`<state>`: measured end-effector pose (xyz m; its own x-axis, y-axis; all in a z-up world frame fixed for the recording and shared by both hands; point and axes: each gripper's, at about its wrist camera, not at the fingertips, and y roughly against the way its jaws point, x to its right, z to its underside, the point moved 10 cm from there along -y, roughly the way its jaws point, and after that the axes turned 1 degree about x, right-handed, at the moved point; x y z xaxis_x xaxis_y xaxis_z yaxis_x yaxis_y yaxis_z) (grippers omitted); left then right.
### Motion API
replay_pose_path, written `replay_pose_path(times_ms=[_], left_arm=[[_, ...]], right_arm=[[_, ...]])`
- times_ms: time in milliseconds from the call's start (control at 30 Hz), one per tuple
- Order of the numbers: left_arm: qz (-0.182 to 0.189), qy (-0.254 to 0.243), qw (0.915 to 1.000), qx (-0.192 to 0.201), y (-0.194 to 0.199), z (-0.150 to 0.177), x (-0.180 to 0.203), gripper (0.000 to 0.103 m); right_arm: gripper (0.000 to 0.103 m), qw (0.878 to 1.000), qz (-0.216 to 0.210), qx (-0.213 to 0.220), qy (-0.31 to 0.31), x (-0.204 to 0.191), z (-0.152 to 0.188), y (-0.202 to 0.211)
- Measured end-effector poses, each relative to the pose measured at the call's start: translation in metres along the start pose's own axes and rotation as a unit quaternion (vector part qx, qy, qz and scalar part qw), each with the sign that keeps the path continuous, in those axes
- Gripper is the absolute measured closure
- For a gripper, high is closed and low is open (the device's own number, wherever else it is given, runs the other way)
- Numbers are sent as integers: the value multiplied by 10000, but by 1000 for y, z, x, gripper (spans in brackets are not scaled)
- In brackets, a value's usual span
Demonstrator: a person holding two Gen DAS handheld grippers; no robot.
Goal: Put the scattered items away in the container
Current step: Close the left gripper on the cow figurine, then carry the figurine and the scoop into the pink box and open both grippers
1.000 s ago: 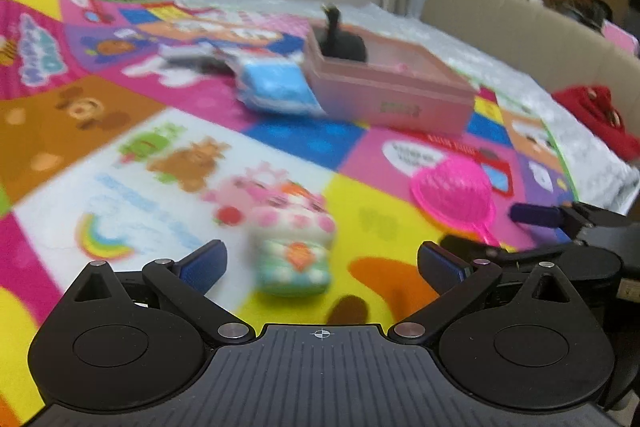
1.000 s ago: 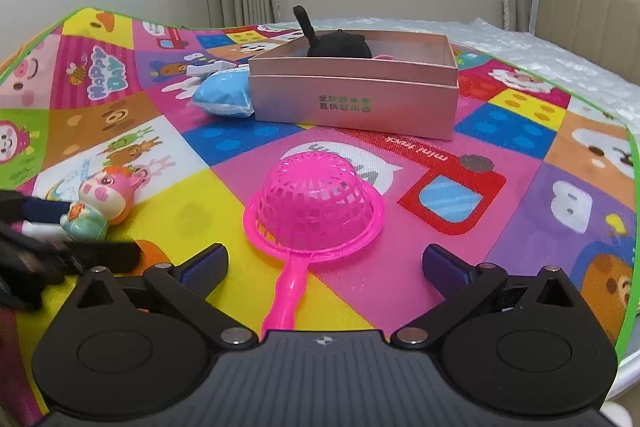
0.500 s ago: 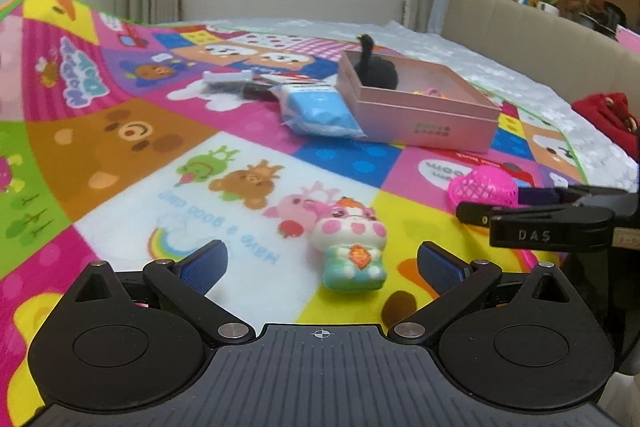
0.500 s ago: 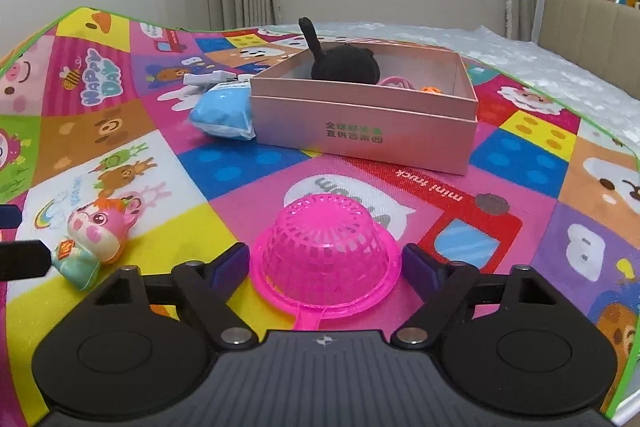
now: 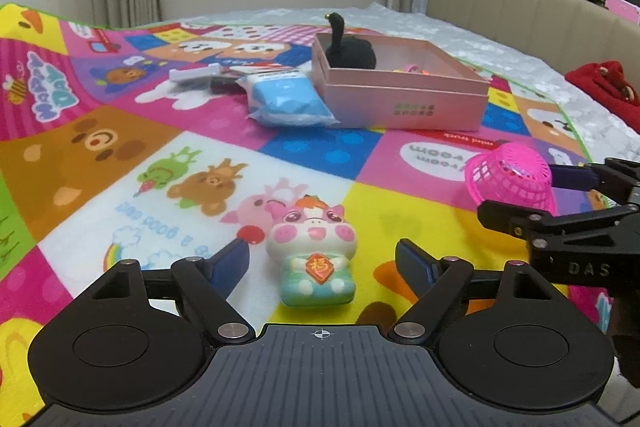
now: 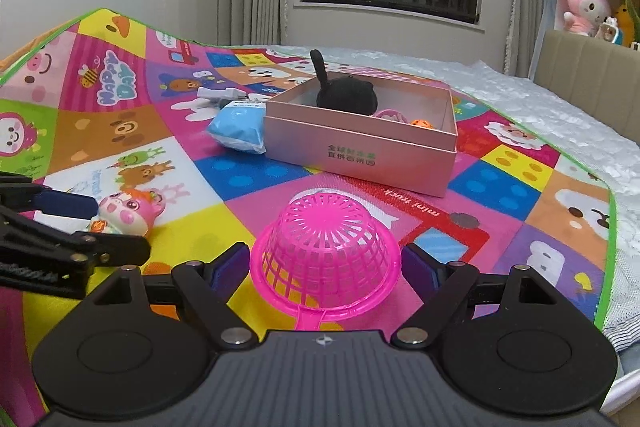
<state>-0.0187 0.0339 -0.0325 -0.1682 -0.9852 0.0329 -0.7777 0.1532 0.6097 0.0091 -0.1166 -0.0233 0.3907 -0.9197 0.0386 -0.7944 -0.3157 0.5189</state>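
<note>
A pig-shaped squishy toy [image 5: 314, 259] [image 6: 128, 213] lies on the colourful play mat between the fingers of my left gripper [image 5: 324, 261] [image 6: 118, 227]. Its jaws are closing, and small gaps still show on both sides of the toy. My right gripper [image 6: 326, 263] [image 5: 520, 193] is shut on the rim of a pink plastic strainer [image 6: 326, 255] [image 5: 512, 179], which is raised and tilted off the mat. The pink box [image 5: 400, 103] [image 6: 360, 151] stands further back with a black plush [image 5: 352, 53] [image 6: 346, 93] and small bits inside.
A blue packet [image 5: 284, 99] [image 6: 238, 125] leans on the box's left side, and a white flat item [image 5: 192, 73] [image 6: 218, 93] lies behind it. The mat's green edge [image 6: 608, 227] runs along the right over white bedding. A red cloth [image 5: 600, 87] lies by the beige headboard.
My right gripper closed on the strainer and lifted it, so it now tilts. My left gripper's jaws narrowed around the pig toy, which has not moved.
</note>
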Motion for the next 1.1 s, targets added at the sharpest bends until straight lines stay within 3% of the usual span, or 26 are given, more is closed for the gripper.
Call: replay_pose_path(times_ms=[200,300,433,833,1100], left_arm=[[-108,-111,9999,-20,-7,3,0,21],[-114,-212,9997,-39,-10,4,2,30],[-95,-324,9994,-20,-8,4,6,51],[166,-694,9969,338,27,-5,37,52],[228,-900,9934,679,22,-62,54,52]], right_arm=[[20,9998,-21,22,178,-8,4,5],[20,9997,-41,14,239,-10,5,8],[20,9997,-20,-10,262,-9,9,14],[20,9999,39,49,93,6,9,46],[20,9983,-145,437,-369,28,-16,68]])
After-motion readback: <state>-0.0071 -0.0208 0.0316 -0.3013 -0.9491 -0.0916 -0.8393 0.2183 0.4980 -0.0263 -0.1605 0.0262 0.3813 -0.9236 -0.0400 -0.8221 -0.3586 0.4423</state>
